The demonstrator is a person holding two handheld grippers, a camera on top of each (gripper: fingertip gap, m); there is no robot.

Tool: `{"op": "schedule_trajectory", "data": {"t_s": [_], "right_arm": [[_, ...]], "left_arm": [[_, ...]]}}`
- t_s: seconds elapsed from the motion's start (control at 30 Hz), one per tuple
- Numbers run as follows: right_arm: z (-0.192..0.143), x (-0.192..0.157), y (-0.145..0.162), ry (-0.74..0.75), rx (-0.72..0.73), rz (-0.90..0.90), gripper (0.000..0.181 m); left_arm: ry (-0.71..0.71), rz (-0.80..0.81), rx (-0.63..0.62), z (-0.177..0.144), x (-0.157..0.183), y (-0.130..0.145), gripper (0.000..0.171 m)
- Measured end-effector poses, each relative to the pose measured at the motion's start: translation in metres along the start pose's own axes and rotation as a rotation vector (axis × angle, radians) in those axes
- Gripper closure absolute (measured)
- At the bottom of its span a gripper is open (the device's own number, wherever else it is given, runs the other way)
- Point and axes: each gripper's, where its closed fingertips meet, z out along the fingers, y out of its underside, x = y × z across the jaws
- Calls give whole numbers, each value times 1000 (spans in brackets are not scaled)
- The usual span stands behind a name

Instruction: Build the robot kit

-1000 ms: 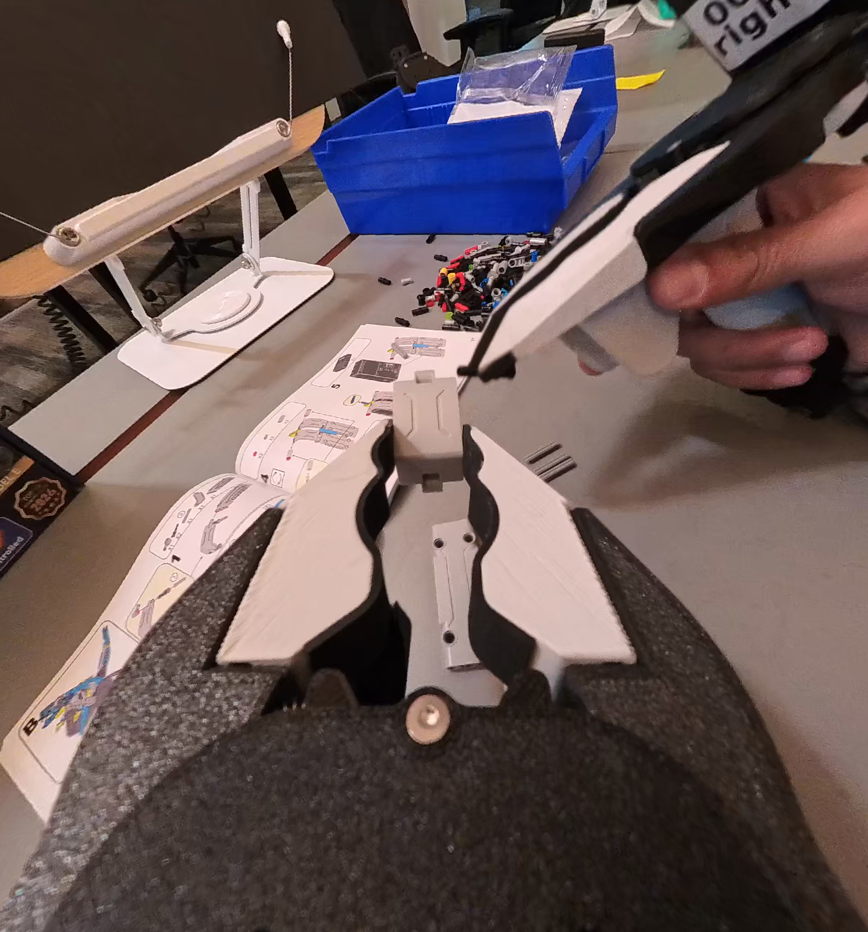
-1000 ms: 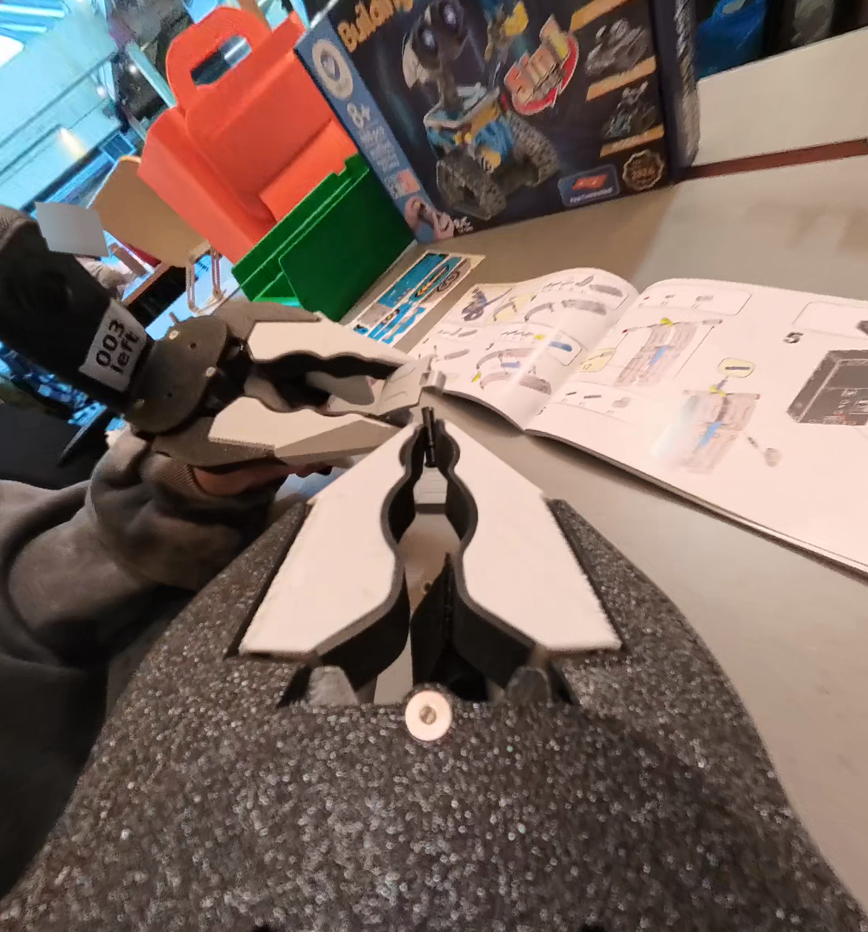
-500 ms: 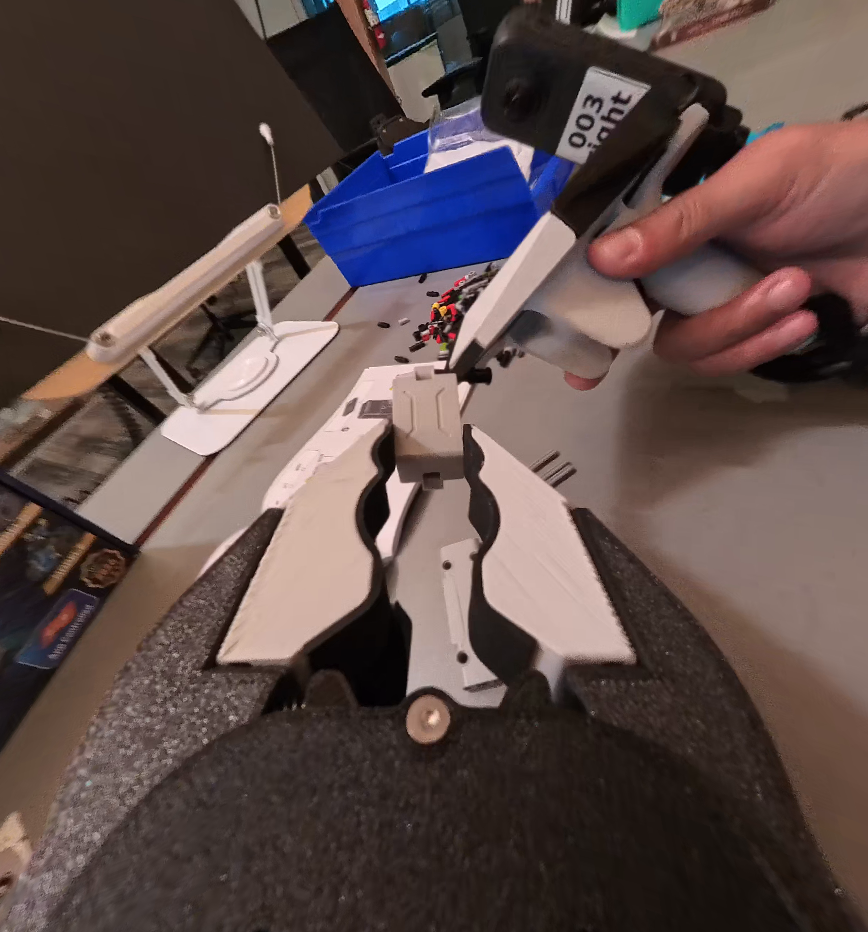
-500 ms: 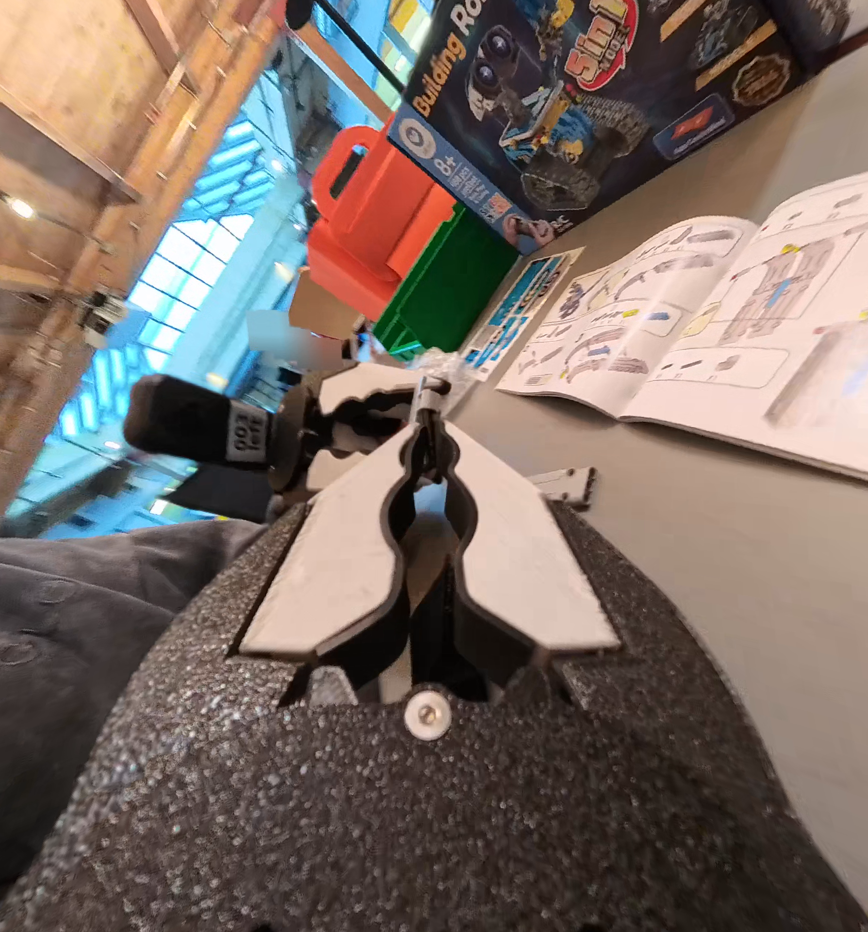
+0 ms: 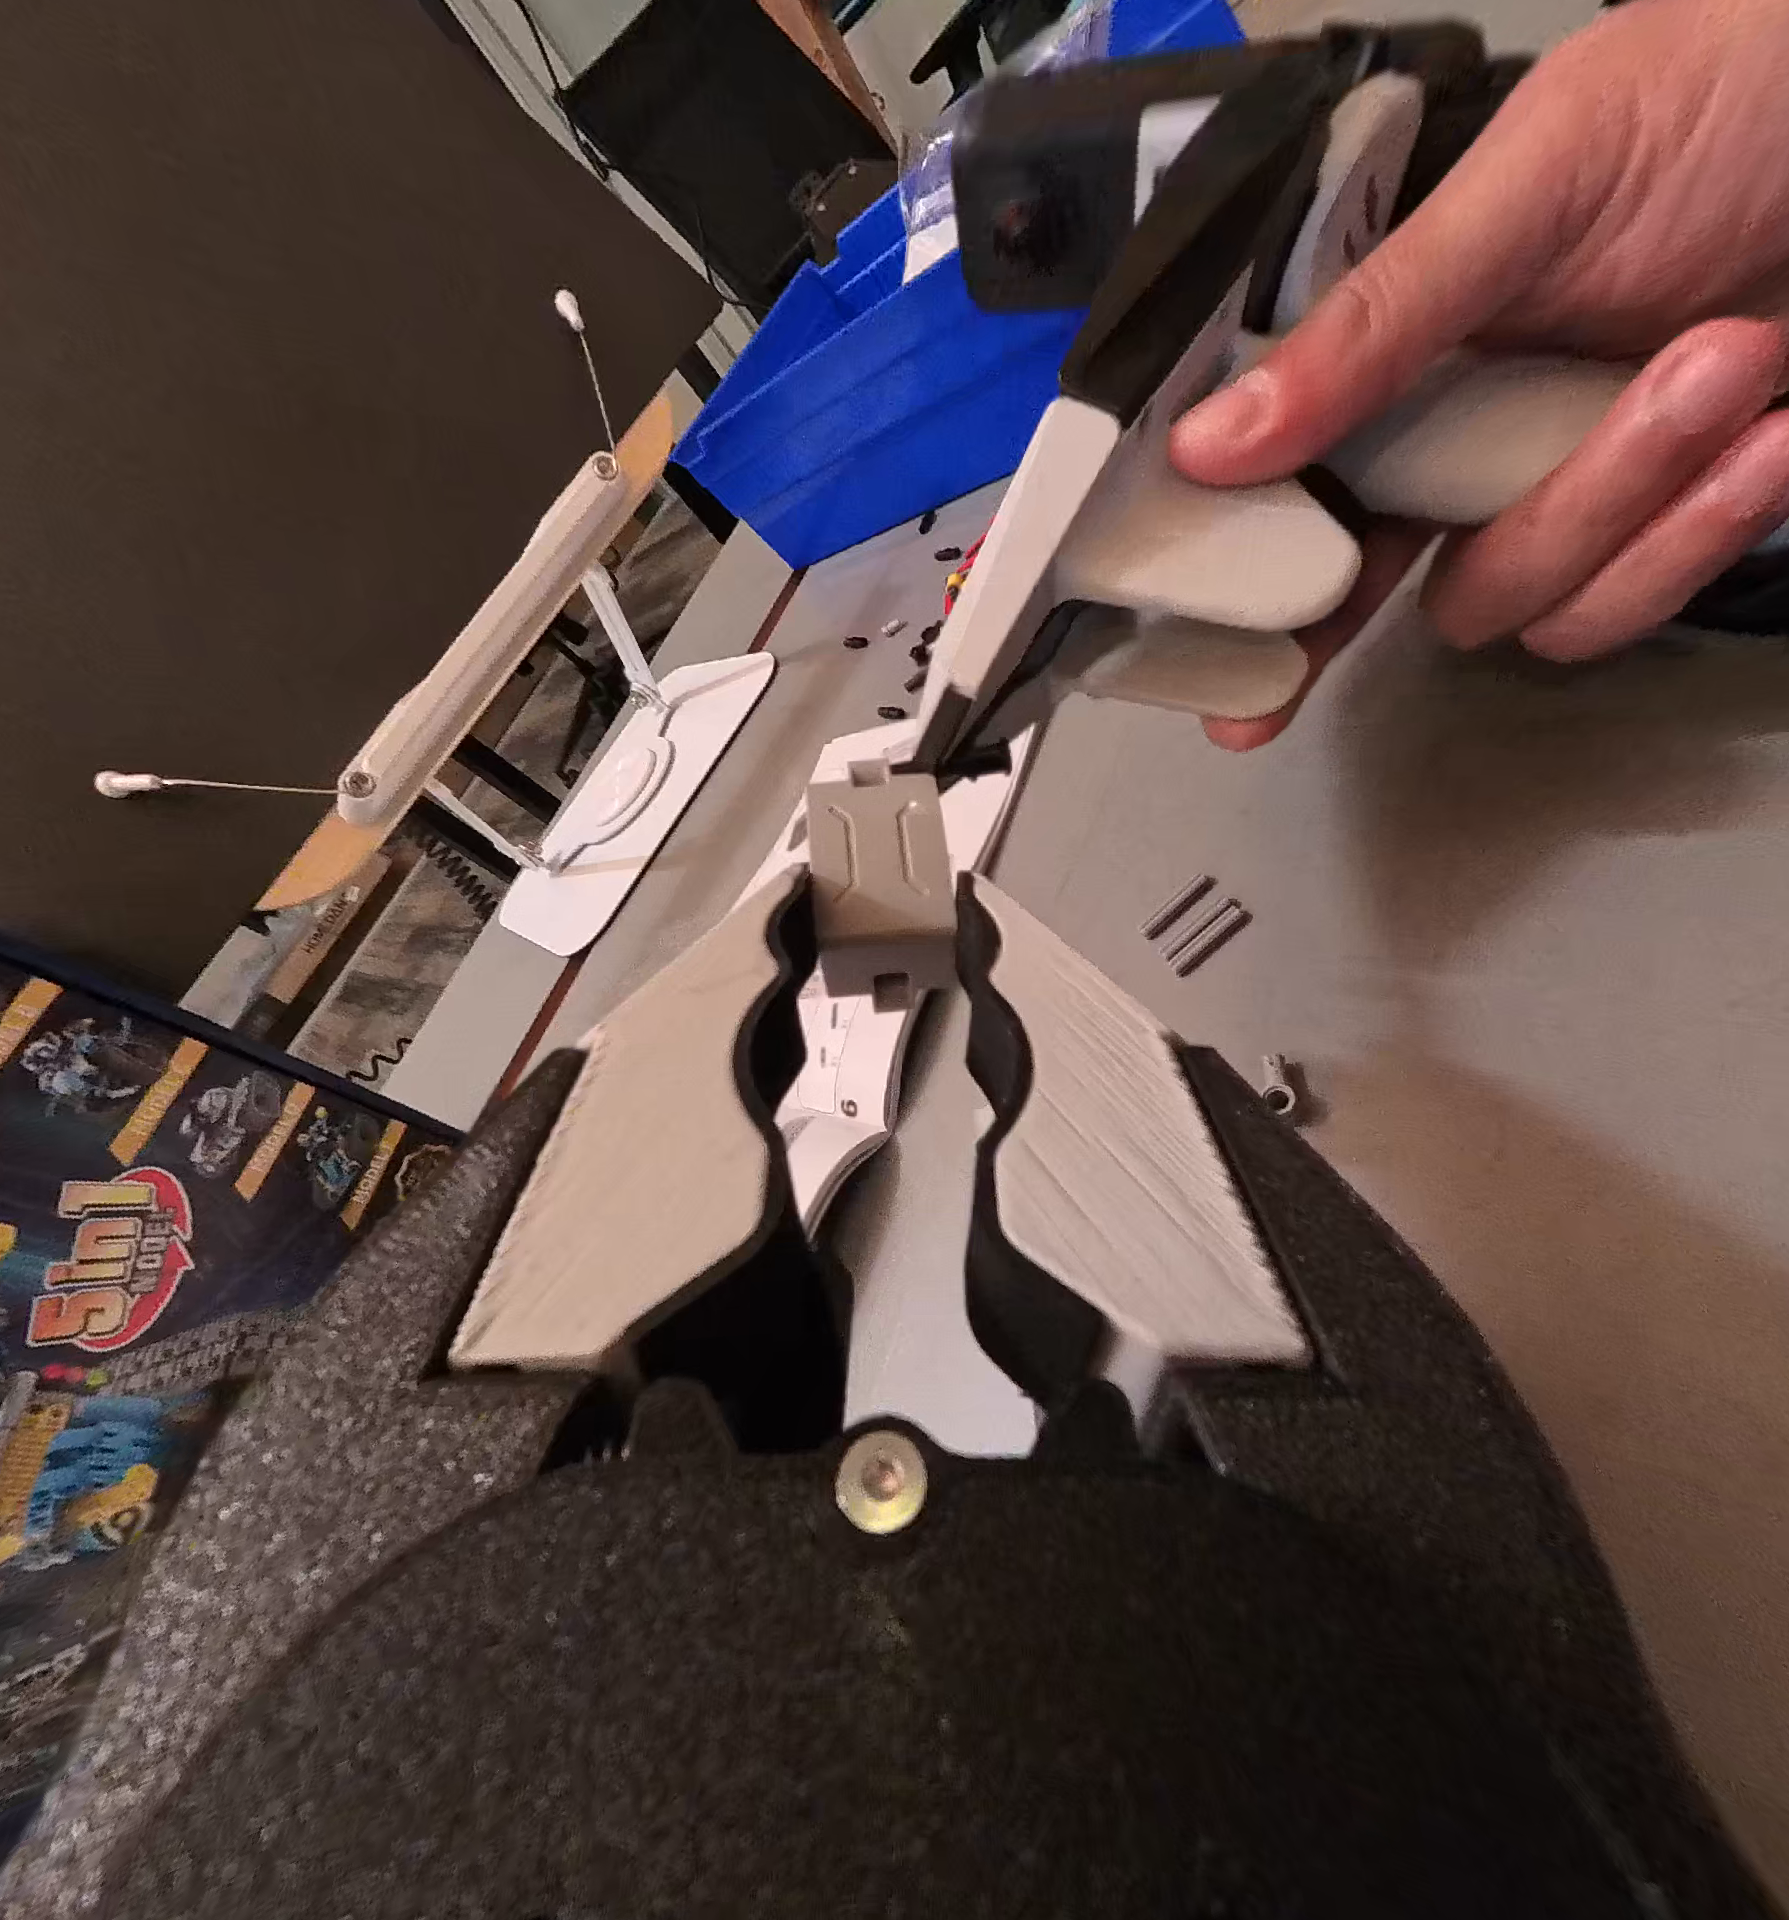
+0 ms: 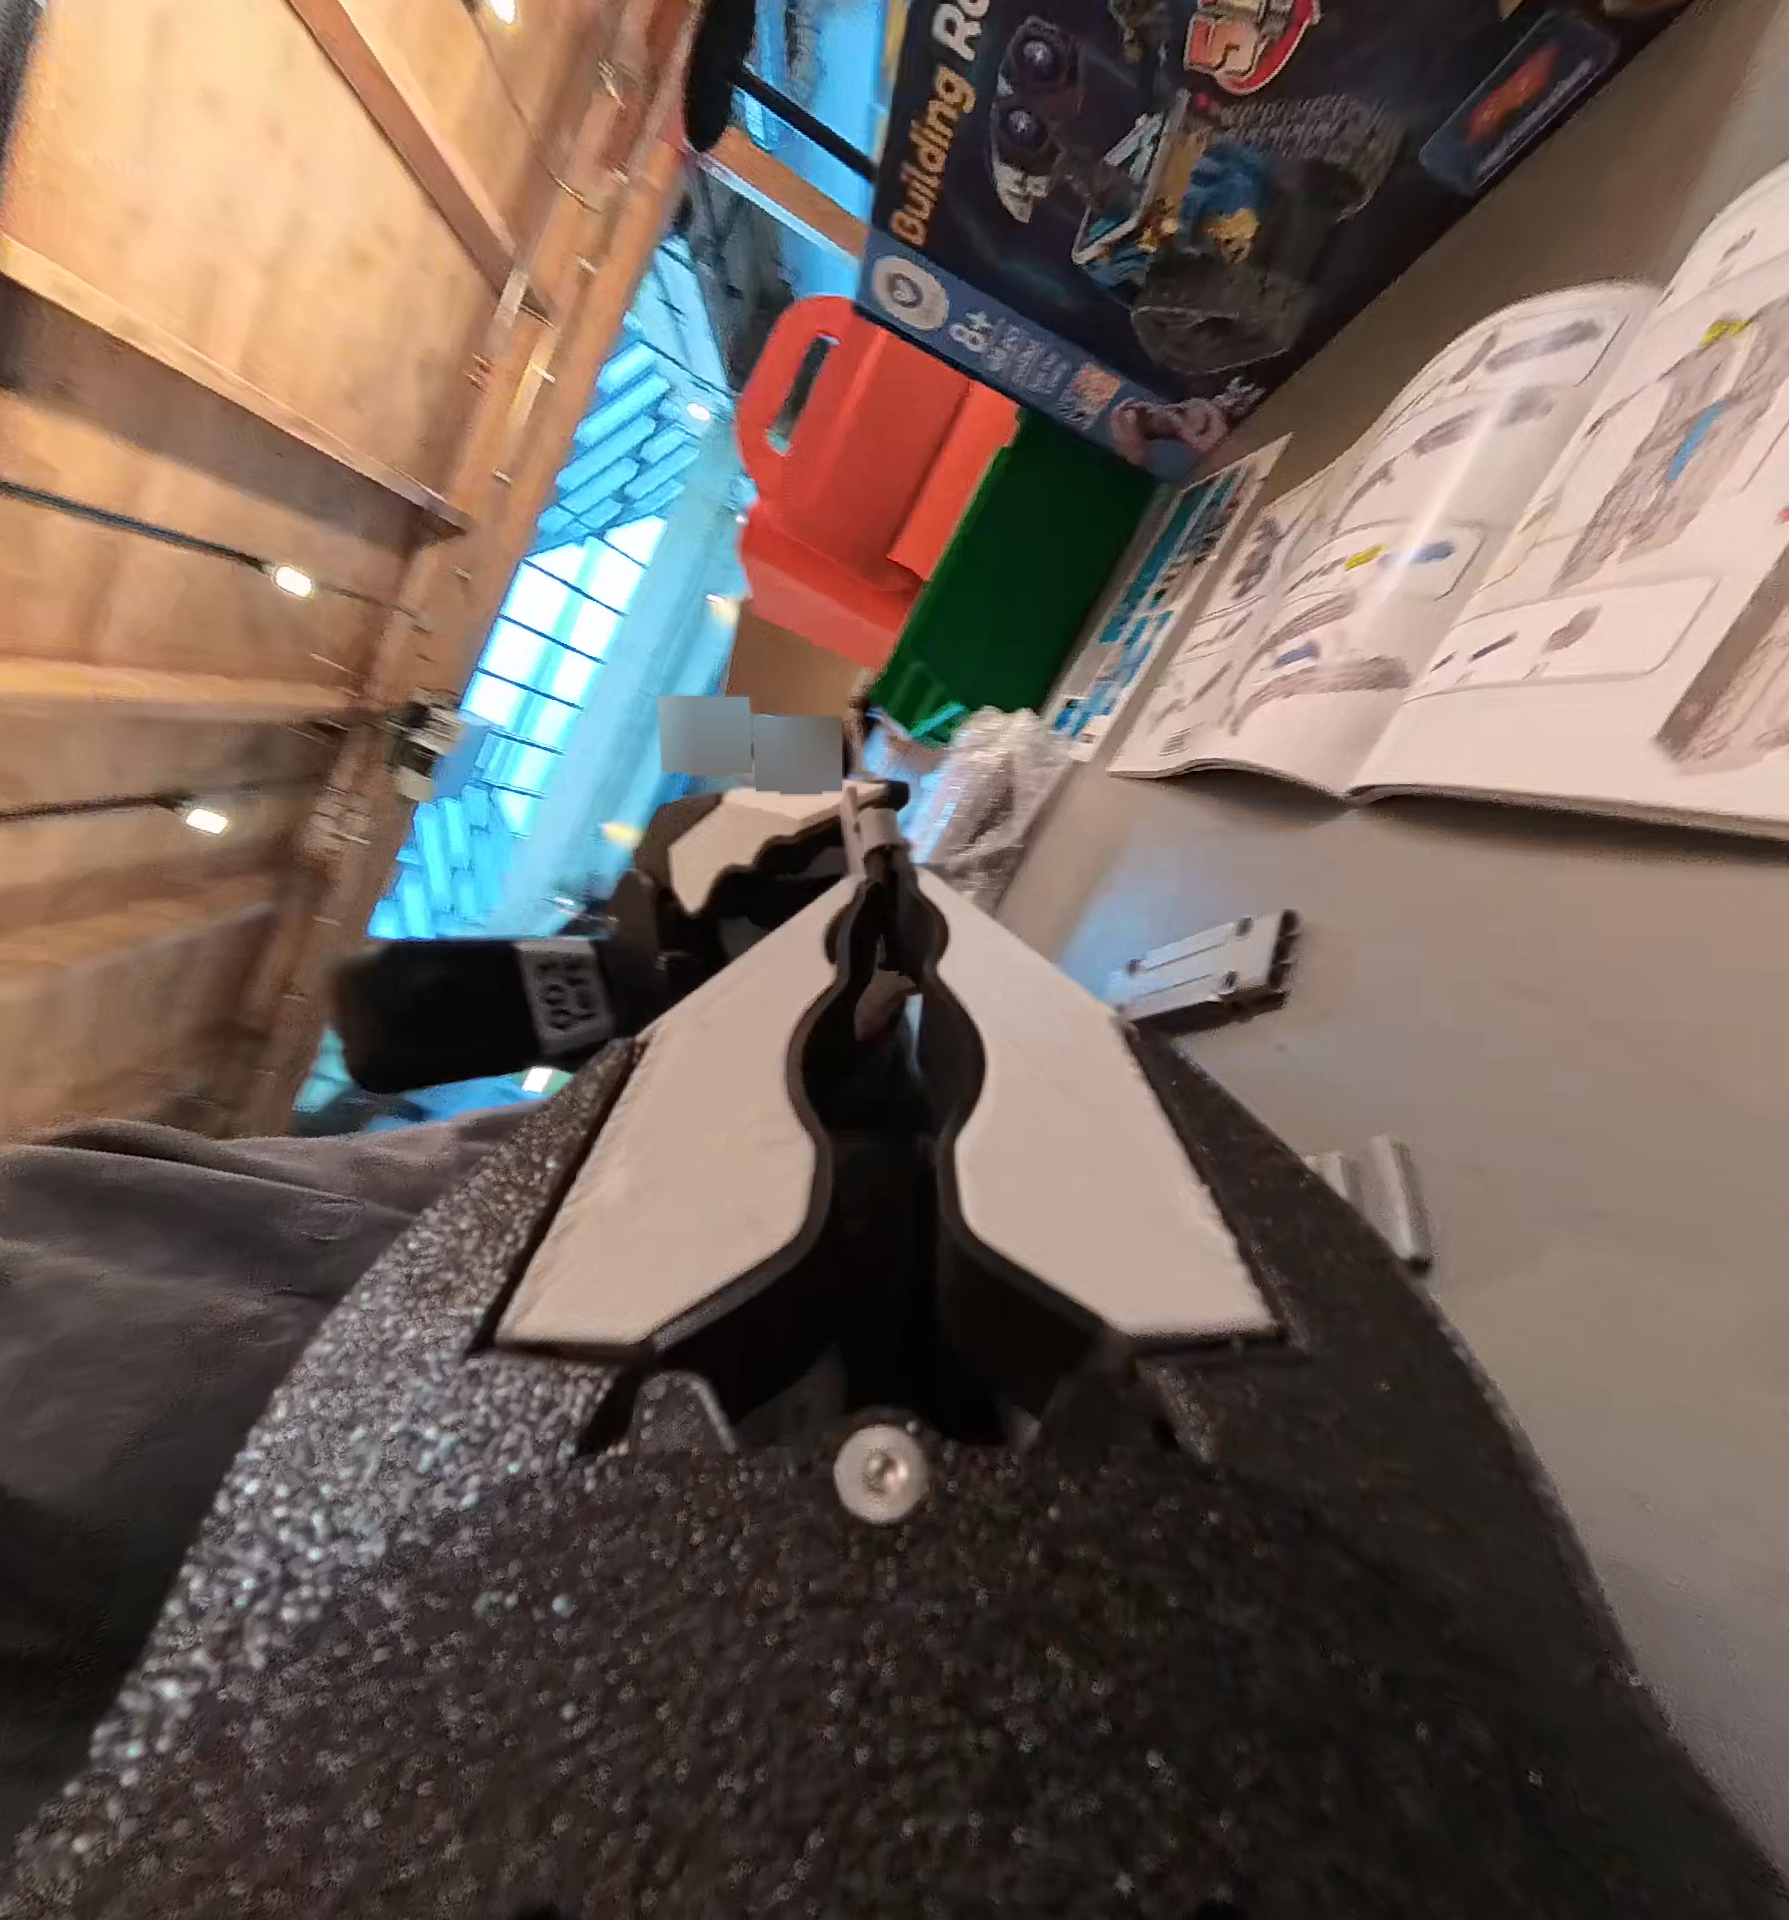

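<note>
Looking along the left gripper (image 5: pixel 879 914), we find its jaws clenched on a grey block part (image 5: pixel 877 868), held up clear of the grey table (image 5: pixel 1492 1039). The right gripper (image 5: pixel 947 753), gripped by a hand (image 5: pixel 1555 343), comes in from above and pinches a small black pin (image 5: pixel 981 756) right at the block's top right corner; whether the pin is seated we cannot tell. Below lies an open booklet (image 5: pixel 848 1081); three grey rods (image 5: pixel 1196 923) sit just right of the jaws, open tabletop beyond. Left, a toy box (image 5: pixel 90 1299) and a white stand (image 5: pixel 641 790) crowd the table edge.

Turning to the right wrist view, we see the right gripper (image 6: pixel 874 857) closed thin at the tips, the pin barely showing, against the left gripper (image 6: pixel 765 842). A flat grey piece (image 6: pixel 1207 961) and small grey sleeves (image 6: pixel 1389 1195) lie close right; the booklet (image 6: pixel 1544 623) farther off.
</note>
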Motion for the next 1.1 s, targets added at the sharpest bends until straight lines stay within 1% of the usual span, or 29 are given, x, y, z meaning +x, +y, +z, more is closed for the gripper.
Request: {"op": "schedule_trajectory", "data": {"t_s": [0.07, 0.13, 0.17, 0.23, 0.27, 0.3, 0.37, 0.4, 0.43, 0.47, 0.5, 0.57, 0.6, 0.63, 0.67, 0.73, 0.77, 0.83, 0.87, 0.9, 0.93, 0.97, 1.0, 1.03, 1.1], "right_arm": [[0, -1, -1, 35, 4, -50, 180], [0, 0, 0, 1, 8, 11, 180], [-1, 1, 1, -29, 16, 50, 181], [0, -6, -1, -81, 33, 72, 180], [0, -8, -2, -74, 33, 42, 180], [0, -6, -3, -21, 31, -11, 180], [-1, -7, -5, 53, 26, -125, 180], [-1, -7, -6, 82, 30, -159, 179], [0, -6, -6, 103, 26, -174, 180], [0, -4, -5, 91, 16, -153, 179], [0, -3, -3, 52, 15, -98, 180], [0, -6, -3, -51, 35, 26, 180], [0, -9, -3, -91, 38, 60, 180], [0, -11, -4, -99, 47, 62, 180], [-1, -11, -5, -72, 52, 25, 180], [-1, -8, -7, 57, 31, -137, 179], [-1, -8, -8, 98, 30, -198, 179], [0, -6, -8, 160, 26, -269, 180], [1, -8, -8, 139, 27, -243, 180], [2, -8, -6, 81, 22, -164, 180], [1, -9, -5, -18, 31, -30, 181], [1, -9, -4, -105, 47, 102, 180], [0, -7, -4, -107, 57, 129, 181], [0, -4, -5, -33, 49, 36, 180], [0, -8, -10, 116, 31, -219, 180]], "left_arm": [[-8, 0, 1, 0, -1, -1, 146], [-37, 87, -20, 0, -1, 0, 146], [-36, 84, -18, 0, 0, 0, 146], [3, -38, 24, -1, -2, -5, 146], [29, -113, 38, -2, -2, -6, 146], [35, -152, 32, 0, -2, -5, 146], [37, -186, 32, 1, -1, -6, 146], [30, -183, 24, 2, -2, -6, 146], [2, -118, 10, 2, -3, -4, 146], [-18, -45, -3, 1, -3, -2, 146], [-19, -15, -4, 1, -1, -2, 146], [-12, -32, 15, 1, -1, -5, 146], [-4, -70, 29, 0, -2, -7, 146], [11, -139, 42, 0, -2, -9, 146], [25, -197, 45, 1, -1, -10, 146], [10, -170, 24, 3, -2, -7, 146], [10, -176, 23, 3, -2, -7, 146], [-17, -107, 3, 3, -3, -4, 146], [-35, -60, -4, 2, -4, -5, 146], [-47, -15, -9, 1, -4, -4, 146], [-51, 11, -1, 0, -3, -6, 146], [-43, 1, 7, 0, -1, -9, 146], [-29, -38, 7, 1, 0, -9, 146], [-16, -92, 7, 3, 1, -8, 146], [-9, -167, 24, 3, -1, -11, 146]]}}
